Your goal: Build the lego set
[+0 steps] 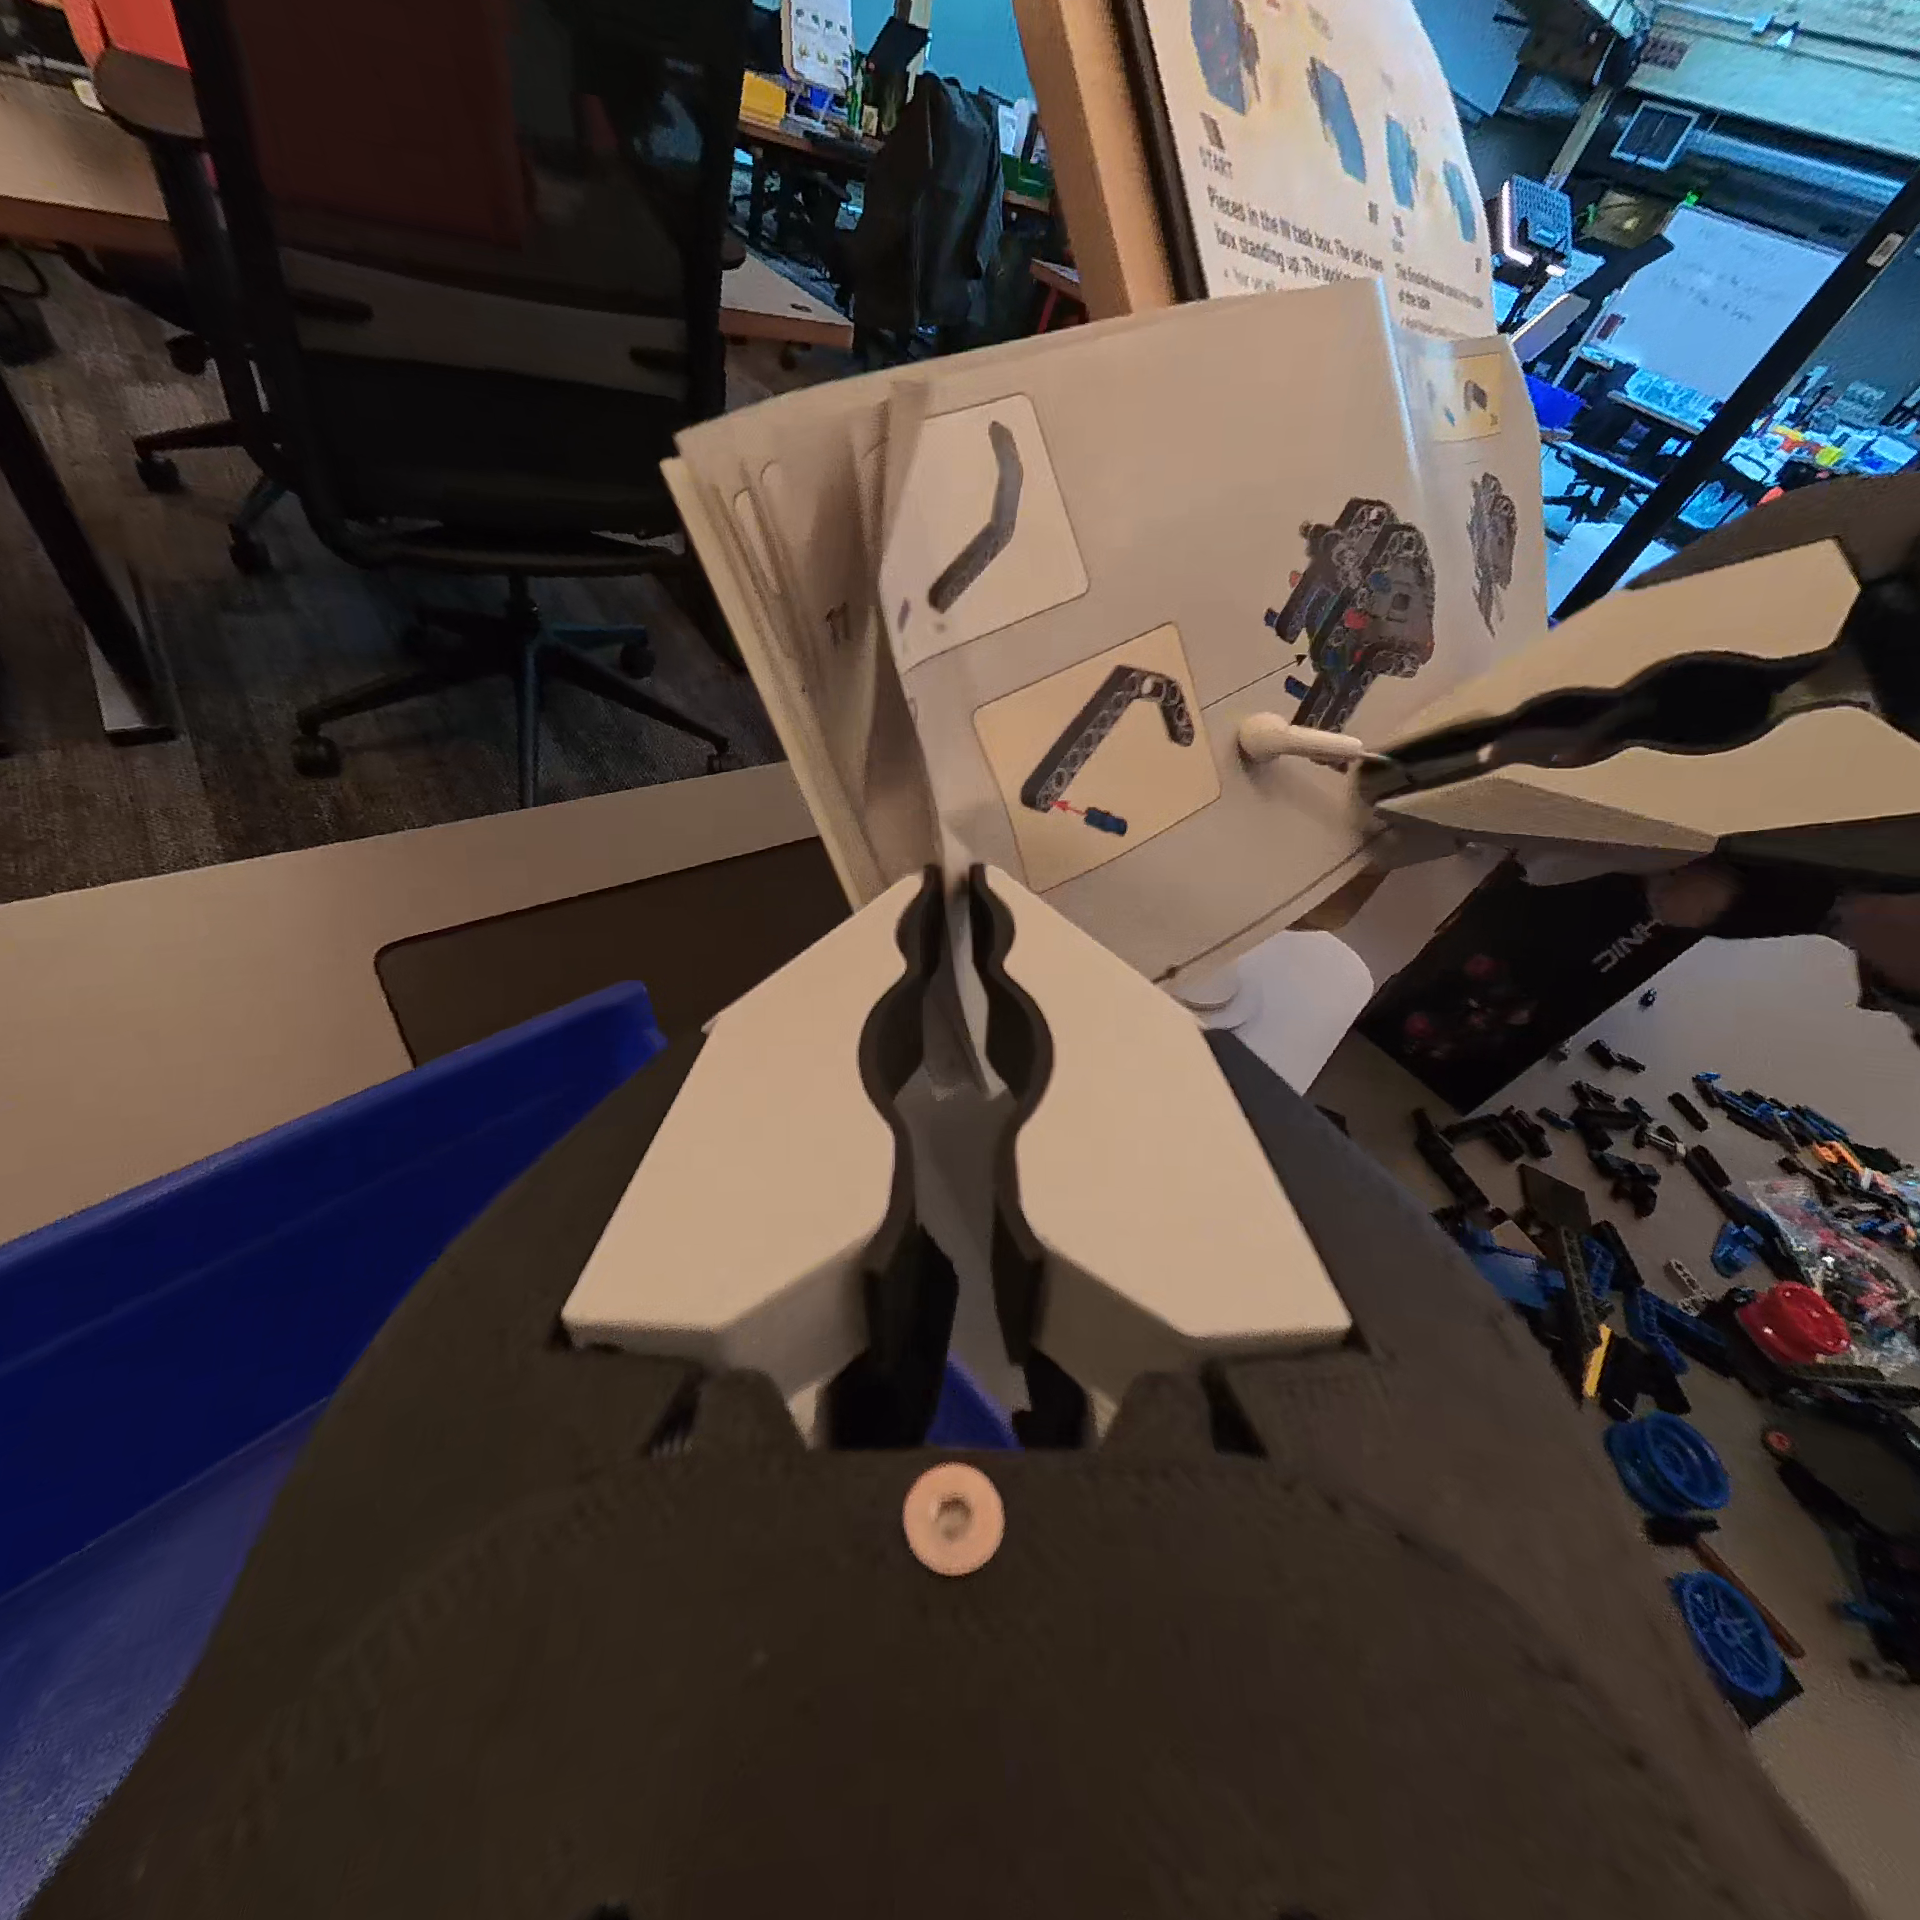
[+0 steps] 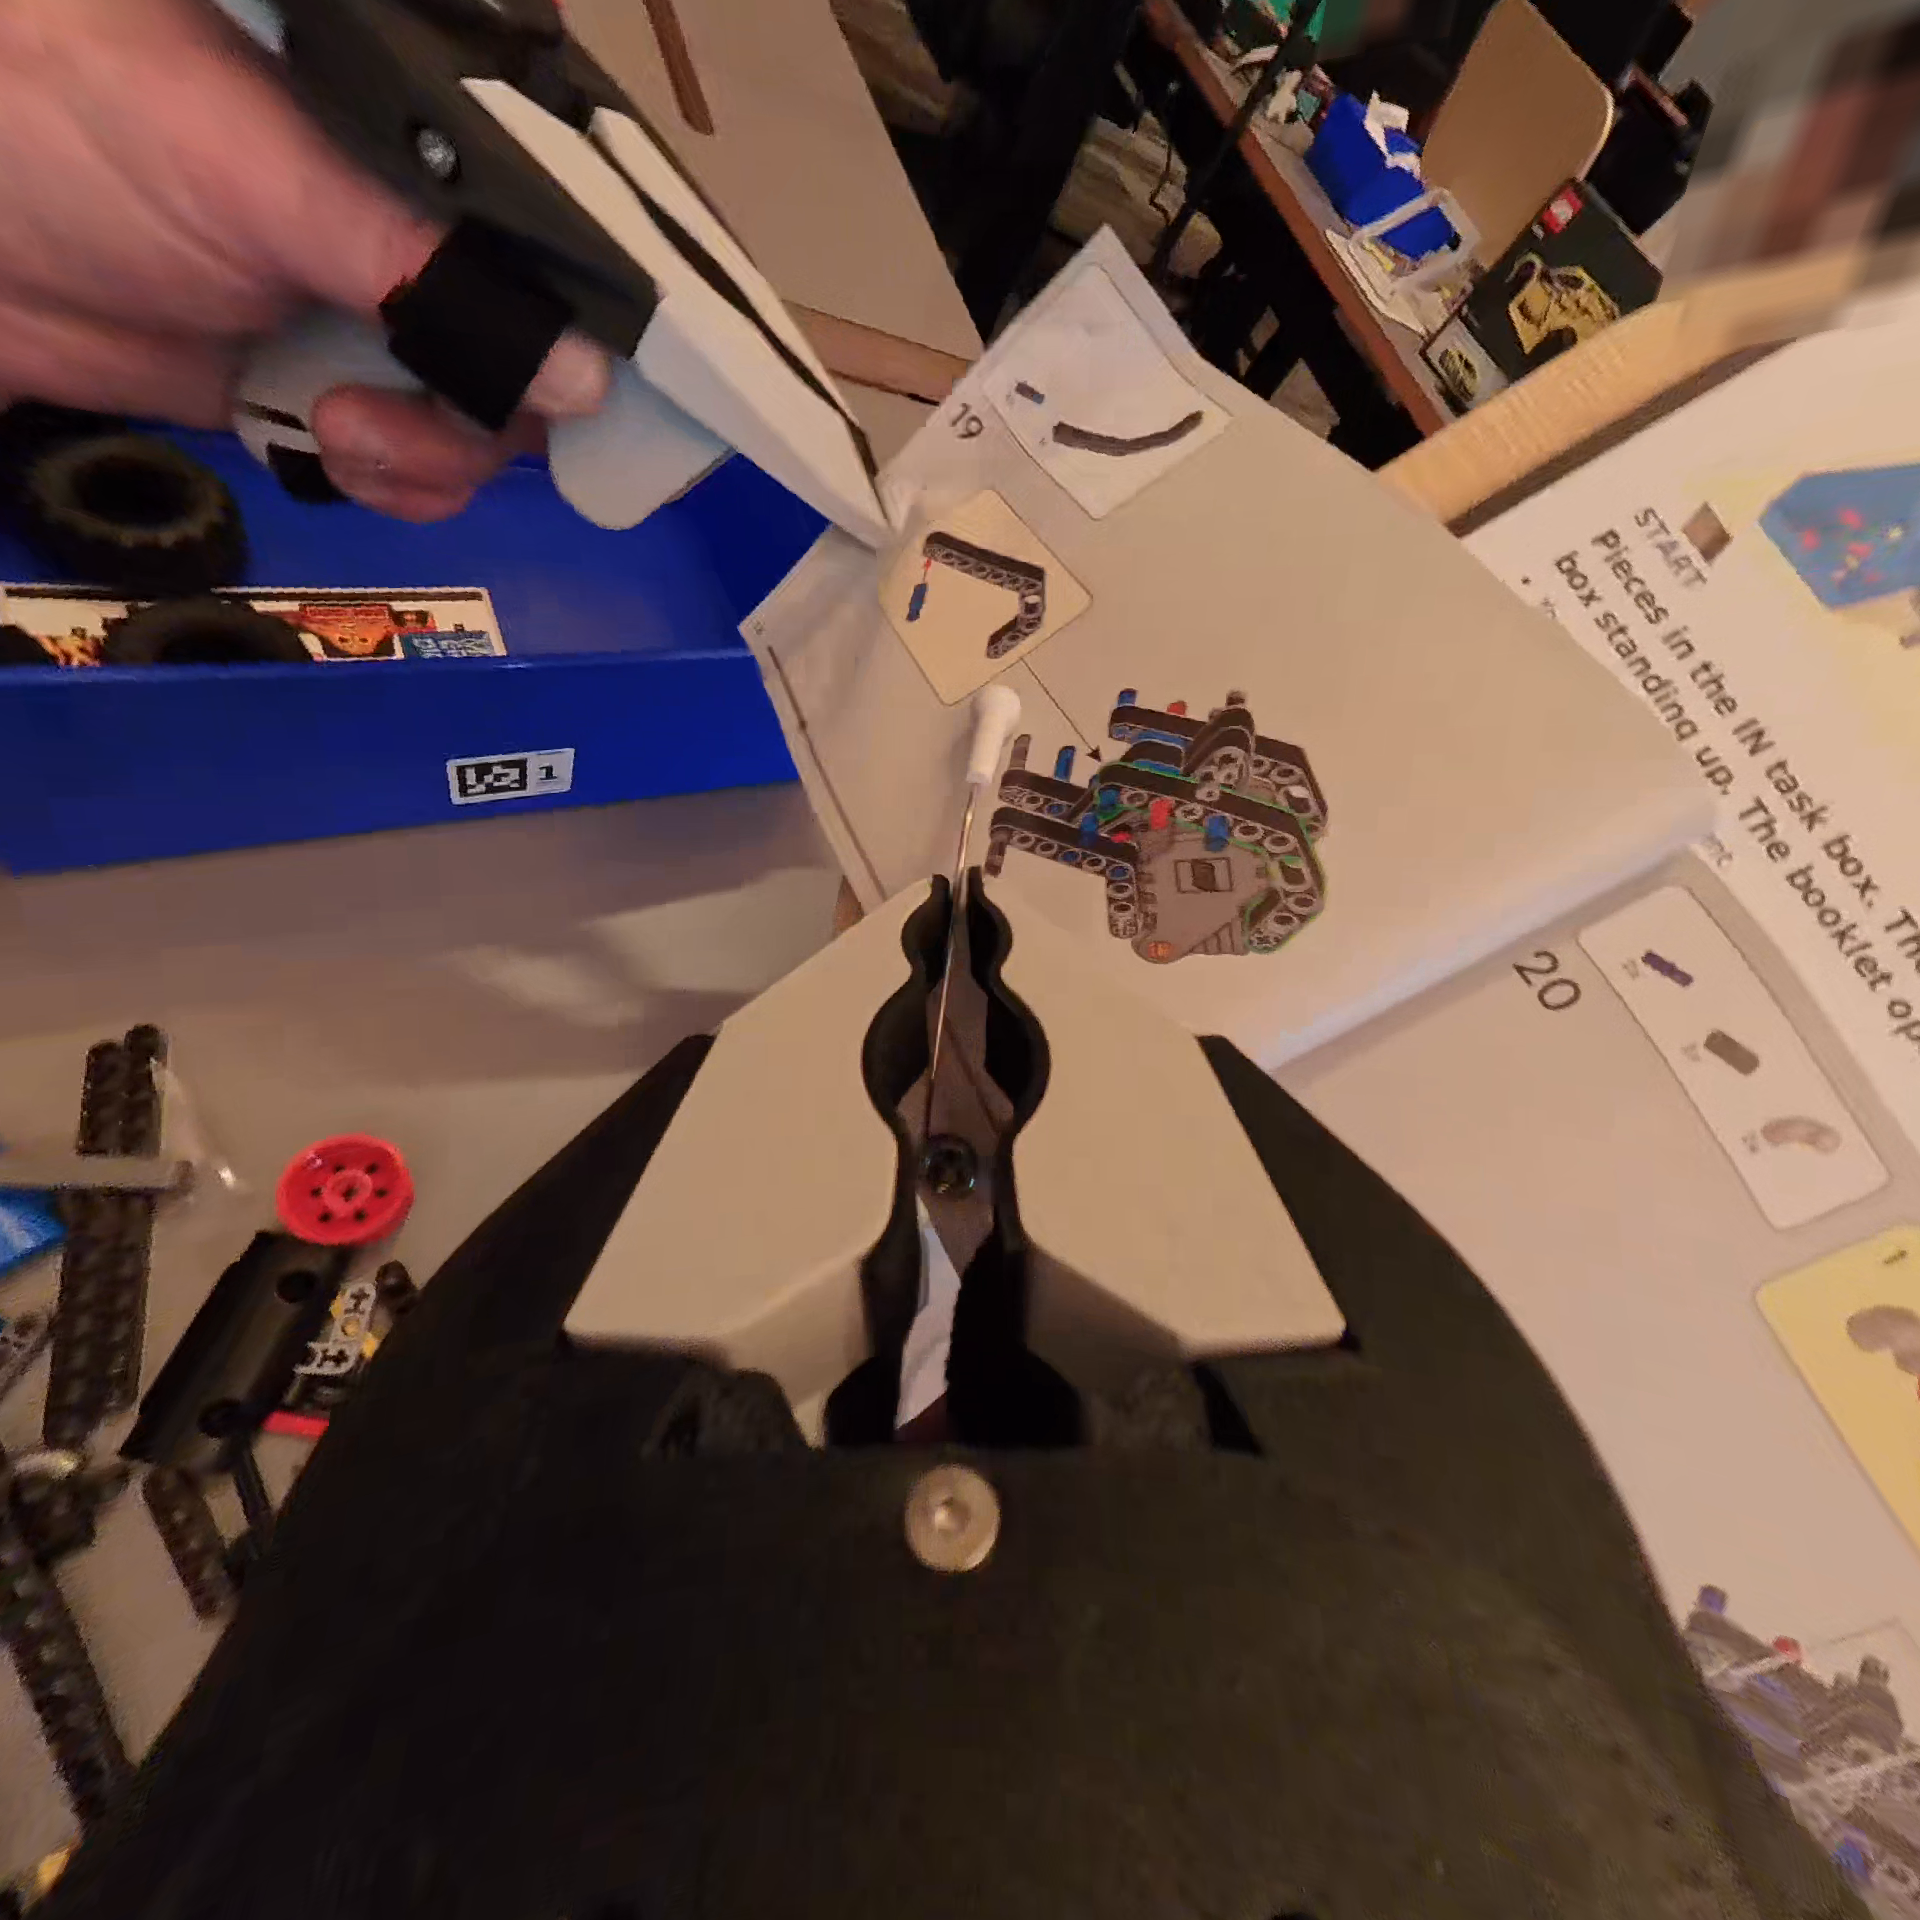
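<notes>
While the left gripper (image 1: 956, 883) pinches a booklet (image 1: 1143, 582) page, the right gripper (image 2: 956, 894) clamps a white-tipped pin (image 2: 992, 732); its lower shaft is hidden between the fingers.

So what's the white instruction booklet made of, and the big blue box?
White instruction booklet: thin paper, matte, since its pages bend and fan out where the left gripper pinches them. Big blue box: probably hard plastic, smooth with a slight sheen and straight, stiff walls.

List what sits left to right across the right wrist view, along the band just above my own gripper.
Blue bin → white-tipped tool held in the right gripper → open booklet → instruction sheet.
</notes>
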`<state>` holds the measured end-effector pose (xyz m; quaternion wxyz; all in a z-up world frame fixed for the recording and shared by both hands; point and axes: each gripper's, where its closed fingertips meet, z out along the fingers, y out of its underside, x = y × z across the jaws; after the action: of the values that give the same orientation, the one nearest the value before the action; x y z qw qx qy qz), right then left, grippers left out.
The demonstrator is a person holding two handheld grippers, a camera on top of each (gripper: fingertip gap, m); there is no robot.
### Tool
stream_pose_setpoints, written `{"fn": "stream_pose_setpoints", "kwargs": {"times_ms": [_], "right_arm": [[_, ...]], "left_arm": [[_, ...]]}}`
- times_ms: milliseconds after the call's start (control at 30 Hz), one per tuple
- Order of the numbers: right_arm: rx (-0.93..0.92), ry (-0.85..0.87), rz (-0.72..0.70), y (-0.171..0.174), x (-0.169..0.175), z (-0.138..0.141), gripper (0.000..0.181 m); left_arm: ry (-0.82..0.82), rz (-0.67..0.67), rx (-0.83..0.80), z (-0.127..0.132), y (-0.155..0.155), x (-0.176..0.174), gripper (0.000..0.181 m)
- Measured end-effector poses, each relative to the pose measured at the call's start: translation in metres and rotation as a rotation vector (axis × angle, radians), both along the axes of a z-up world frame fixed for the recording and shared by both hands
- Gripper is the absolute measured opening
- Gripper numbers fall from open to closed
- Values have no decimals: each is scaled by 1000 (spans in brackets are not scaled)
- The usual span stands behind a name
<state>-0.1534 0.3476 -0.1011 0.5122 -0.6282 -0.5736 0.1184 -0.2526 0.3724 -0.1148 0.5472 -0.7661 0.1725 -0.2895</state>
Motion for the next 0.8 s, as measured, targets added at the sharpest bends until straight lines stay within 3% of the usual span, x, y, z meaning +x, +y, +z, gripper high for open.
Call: {"fn": "stream_pose_setpoints", "kwargs": {"times_ms": [300, 433, 700, 800], "right_arm": [[7, 4, -30, -9, 17, 16, 30], [79, -48, -42, -25, 37, 29, 31], [268, -141, -71, -86, 85, 60, 22], [287, -152, -91, -112, 106, 61, 22]], "left_arm": [[-39, 25, 64, 26, -9, -18, 23], [10, 52, 139, 50, -19, -18, 26], [154, 0, 343, 117, -70, 19, 31], [181, -84, 354, 117, -90, 47, 28]]}}
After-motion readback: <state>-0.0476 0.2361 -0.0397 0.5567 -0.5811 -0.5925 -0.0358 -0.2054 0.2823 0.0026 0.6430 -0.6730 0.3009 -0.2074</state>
